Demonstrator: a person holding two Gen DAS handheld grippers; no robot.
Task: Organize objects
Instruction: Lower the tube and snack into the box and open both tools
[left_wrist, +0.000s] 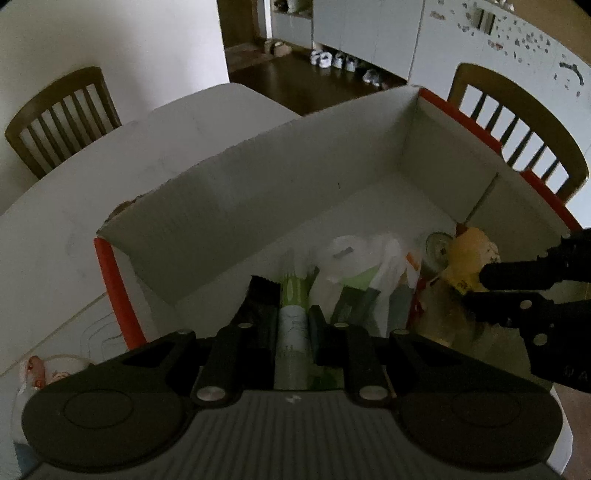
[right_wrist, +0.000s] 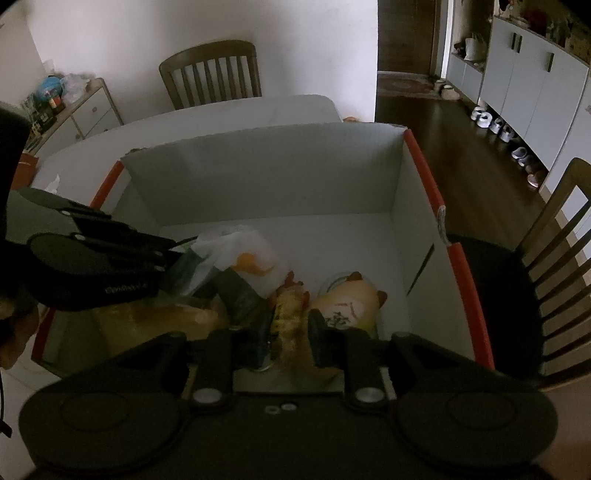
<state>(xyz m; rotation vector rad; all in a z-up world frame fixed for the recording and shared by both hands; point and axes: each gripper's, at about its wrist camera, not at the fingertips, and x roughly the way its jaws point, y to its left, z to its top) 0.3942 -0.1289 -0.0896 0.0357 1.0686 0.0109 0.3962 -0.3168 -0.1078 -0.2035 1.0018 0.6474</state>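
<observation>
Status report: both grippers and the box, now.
Left gripper shut on green tube inside box. Right gripper astride yellow snack pack, grip unclear. Box cluttered.

Home dining room: wooden chairs (right_wrist: 210, 74), white table (left_wrist: 92, 177), shoes (left_wrist: 332, 59) by cupboards (right_wrist: 532, 85).
</observation>
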